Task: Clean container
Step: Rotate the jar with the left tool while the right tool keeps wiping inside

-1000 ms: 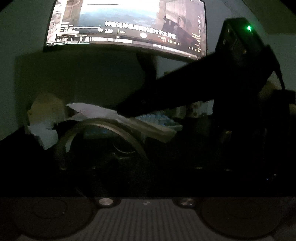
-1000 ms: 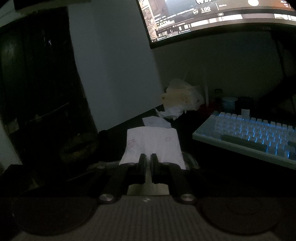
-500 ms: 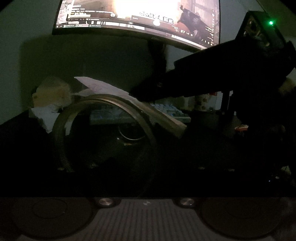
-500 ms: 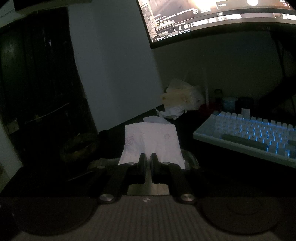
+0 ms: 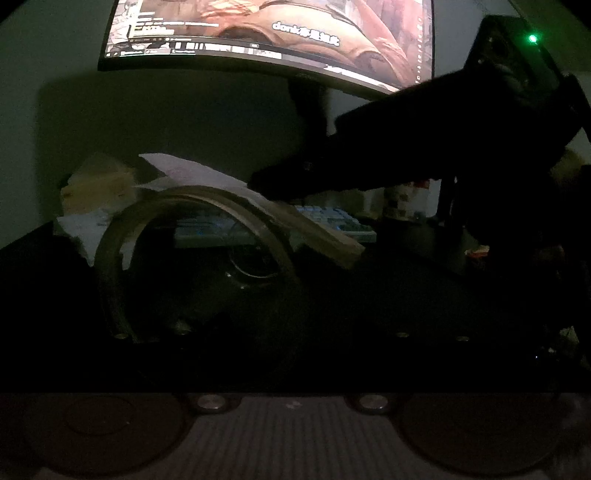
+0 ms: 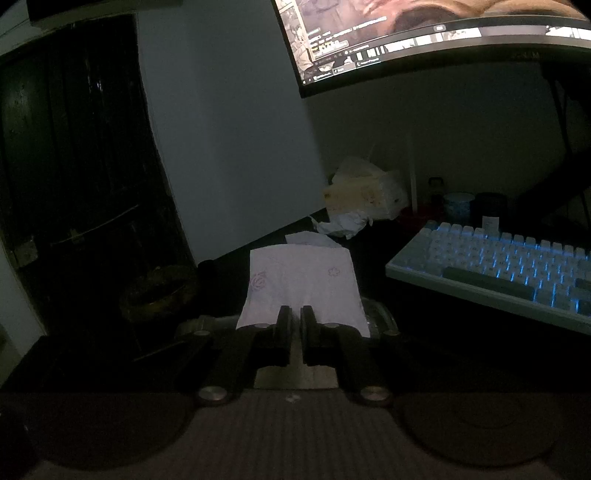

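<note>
Dim room, dark desk [image 6: 424, 332], lit curved monitor [image 6: 424, 29] on the back wall. Far left in the right wrist view: dark cabinet door [image 6: 74, 166], then a dark bowl [image 6: 159, 291] on the desk edge. In the left wrist view a clear round container [image 5: 195, 266] sits tilted between the left gripper's [image 5: 291, 332] fingers, rim facing the camera; too dark to tell whether the pads press on it, so grip unclear. White paper napkin [image 6: 303, 284] lies over the container's upper rim, pinched by the right gripper [image 6: 294, 314], jaws clenched on its near edge. Behind the napkin, a tissue pack [image 6: 365, 192] with crumpled tissue [image 6: 343, 225] just in front. Right gripper's dark body comes in from the right side of the left wrist view, green light on. Right side: backlit keyboard [image 6: 498, 266], small jars [image 6: 458, 205] behind it.
</note>
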